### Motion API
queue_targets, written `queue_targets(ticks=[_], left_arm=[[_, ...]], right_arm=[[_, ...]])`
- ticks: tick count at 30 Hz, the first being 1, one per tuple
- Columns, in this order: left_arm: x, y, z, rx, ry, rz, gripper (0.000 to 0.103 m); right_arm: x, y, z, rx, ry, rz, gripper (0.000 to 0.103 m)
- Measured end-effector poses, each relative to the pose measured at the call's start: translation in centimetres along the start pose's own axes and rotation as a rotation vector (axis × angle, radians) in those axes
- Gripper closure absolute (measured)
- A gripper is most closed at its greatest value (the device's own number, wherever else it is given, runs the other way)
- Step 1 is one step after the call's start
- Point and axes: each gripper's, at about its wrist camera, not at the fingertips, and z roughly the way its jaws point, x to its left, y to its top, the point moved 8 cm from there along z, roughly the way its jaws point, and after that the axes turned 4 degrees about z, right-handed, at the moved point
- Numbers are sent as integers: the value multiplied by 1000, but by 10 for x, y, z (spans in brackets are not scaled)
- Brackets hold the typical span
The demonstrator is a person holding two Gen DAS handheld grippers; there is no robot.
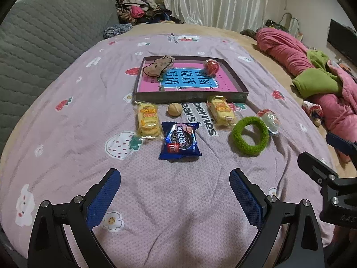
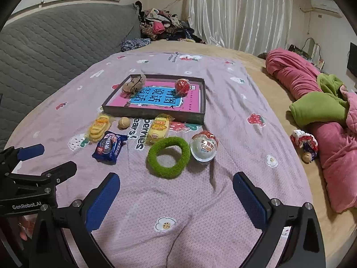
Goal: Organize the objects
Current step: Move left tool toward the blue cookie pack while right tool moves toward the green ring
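A shallow dark tray (image 1: 189, 97) (image 2: 154, 112) lined with a pink and blue book lies on the lilac sheet. In it are a tan plush toy (image 1: 157, 65) (image 2: 133, 84) and a red ball (image 1: 212, 67) (image 2: 182, 85). In front lie two yellow snack packs (image 1: 148, 120) (image 1: 222, 111), a tan ball (image 1: 175, 109) (image 2: 124, 122), a blue cookie pack (image 1: 180, 141) (image 2: 109, 147), a green fuzzy ring (image 1: 250, 139) (image 2: 168, 157) and a wrapped toy egg (image 1: 270, 119) (image 2: 204, 148). My left gripper (image 1: 175, 192) and right gripper (image 2: 176, 192) are open and empty, hovering short of the objects.
A grey quilted headboard (image 1: 44, 35) runs along the left. Piled clothes (image 1: 142, 9) sit at the far end by the curtain. Rolled pink and green blankets (image 2: 323, 111) and a small doll (image 2: 304, 145) lie on the right side of the bed.
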Motion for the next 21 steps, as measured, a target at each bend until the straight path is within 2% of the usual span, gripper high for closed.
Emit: queue_targets(ticks=[10, 21], left_arm=[[-8, -5, 9, -35, -51, 7, 5], [-8, -12, 23, -62, -39, 10, 5]], right_arm=[[-6, -13, 11, -21, -19, 31, 1], [-18, -24, 31, 2, -7, 114, 1]])
